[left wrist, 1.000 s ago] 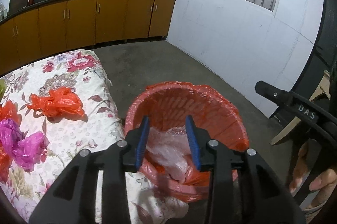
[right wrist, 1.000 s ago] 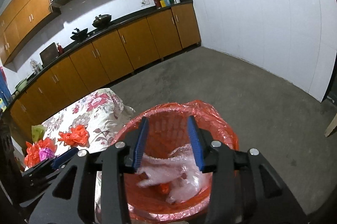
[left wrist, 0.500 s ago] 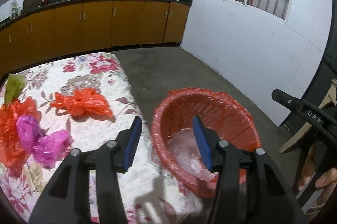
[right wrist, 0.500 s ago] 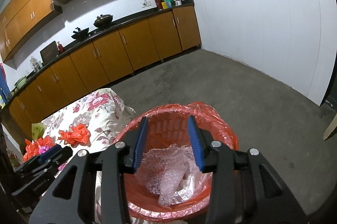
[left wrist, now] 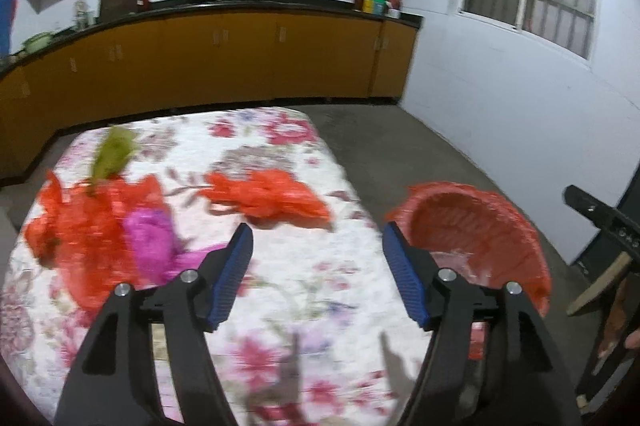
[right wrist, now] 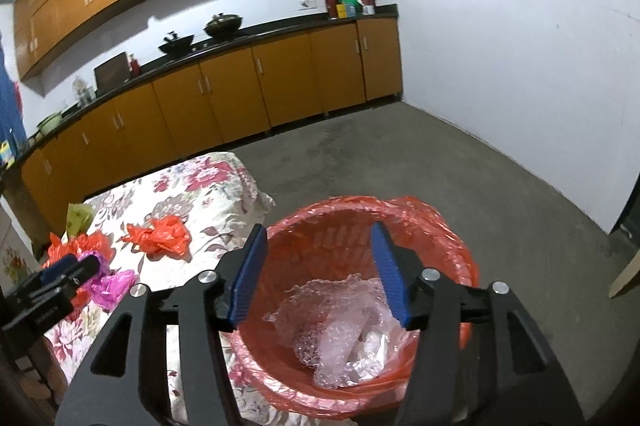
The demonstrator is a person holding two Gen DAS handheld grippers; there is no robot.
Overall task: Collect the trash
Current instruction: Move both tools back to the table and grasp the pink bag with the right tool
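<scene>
A bin lined with a red bag (right wrist: 452, 254) (left wrist: 516, 226) stands on the floor beside a floral-covered table (left wrist: 304, 266) (right wrist: 212, 193). Clear bubble wrap (right wrist: 344, 330) lies loose inside the bin. On the table lie an orange bag (left wrist: 268, 197) (right wrist: 160, 236), a magenta bag (left wrist: 150, 238) (right wrist: 114, 284), a larger red bag (left wrist: 76, 226) (right wrist: 80, 242) and a green scrap (left wrist: 114, 153) (right wrist: 78, 216). My left gripper (left wrist: 318, 274) hangs over the table, jaws opening, nothing between them. My right gripper (right wrist: 318, 274) hovers over the bin, jaws opening, empty above the wrap.
Orange kitchen cabinets (right wrist: 240, 89) with a dark counter run along the far wall, pots and boxes on top. Bare concrete floor (right wrist: 460, 161) spreads right of the bin up to a white wall. A hand and the right gripper's body (left wrist: 600, 218) show at the left view's right edge.
The left gripper swung left from over the bin to over the table and opened. The right gripper let the bubble wrap fall into the bin and widened its jaws.
</scene>
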